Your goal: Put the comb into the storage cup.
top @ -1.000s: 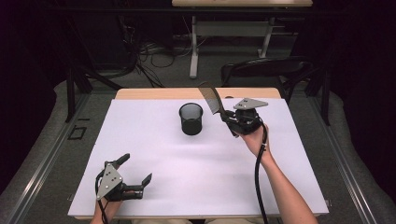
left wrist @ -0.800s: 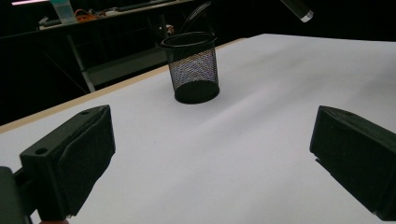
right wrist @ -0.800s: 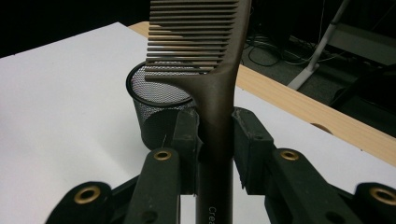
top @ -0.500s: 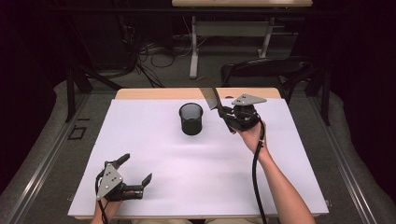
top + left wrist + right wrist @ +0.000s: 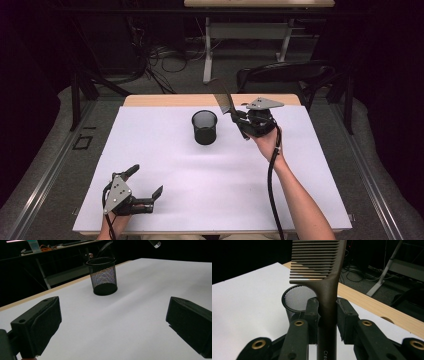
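Since a second ago we see the right gripper [image 5: 239, 120] shifted a little toward the cup [image 5: 205, 127] and tilted, with the comb [image 5: 223, 101] leaning more over the far side of the table [image 5: 165, 150]; the left gripper [image 5: 148, 186] has stayed put. The right gripper sits just right of the cup, raised off the table, its jaws clenched on the comb's handle. In the right gripper view the comb [image 5: 324, 277] stands upright between the two jaws, teeth pointing left, with the cup [image 5: 297, 301] just behind and to the left of the grip; its open rim shows the mesh inside. A few printed letters show low on the handle, too cut off for us to read. The cup stands upright on the white sheet, near the far edge of the table. The left gripper rests well apart from the cup, at the near left of the table, its jaws spread wide with nothing between them. In the left gripper view the cup [image 5: 103, 276] stands beyond the two parted jaws, on bare white surface. A black chair [image 5: 285, 75] stands beyond the table, behind the cup.
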Tool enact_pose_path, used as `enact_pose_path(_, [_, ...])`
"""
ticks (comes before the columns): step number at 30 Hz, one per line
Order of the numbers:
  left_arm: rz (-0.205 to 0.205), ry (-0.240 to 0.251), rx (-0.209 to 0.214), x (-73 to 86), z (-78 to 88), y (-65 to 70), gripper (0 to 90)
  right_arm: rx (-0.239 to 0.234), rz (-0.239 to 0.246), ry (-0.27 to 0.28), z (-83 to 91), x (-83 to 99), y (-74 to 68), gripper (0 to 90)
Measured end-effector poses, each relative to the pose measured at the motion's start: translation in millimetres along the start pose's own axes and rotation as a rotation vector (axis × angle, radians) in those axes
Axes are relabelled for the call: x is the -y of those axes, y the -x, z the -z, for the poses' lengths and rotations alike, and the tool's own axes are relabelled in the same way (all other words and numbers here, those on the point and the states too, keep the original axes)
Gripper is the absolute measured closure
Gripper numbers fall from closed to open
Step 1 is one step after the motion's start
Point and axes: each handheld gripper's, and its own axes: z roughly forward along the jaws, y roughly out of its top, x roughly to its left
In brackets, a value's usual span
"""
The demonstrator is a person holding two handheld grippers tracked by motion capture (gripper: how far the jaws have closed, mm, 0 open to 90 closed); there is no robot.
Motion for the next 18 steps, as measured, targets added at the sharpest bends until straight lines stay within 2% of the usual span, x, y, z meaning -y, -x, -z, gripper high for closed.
enact_pose_path(7, [-0.006, 0.002, -0.004, -0.5, 1.0, 0.4, 0.1, -0.007, -0.007, 0.015, 0.2, -5.5, -0.6, 72.5])
enact_pose_path(18, [-0.004, 0.002, -0.001, -0.4, 0.7, 0.1, 0.1, -0.014, 0.007, 0.021, -5.6, -12.2, -5.2, 72.6])
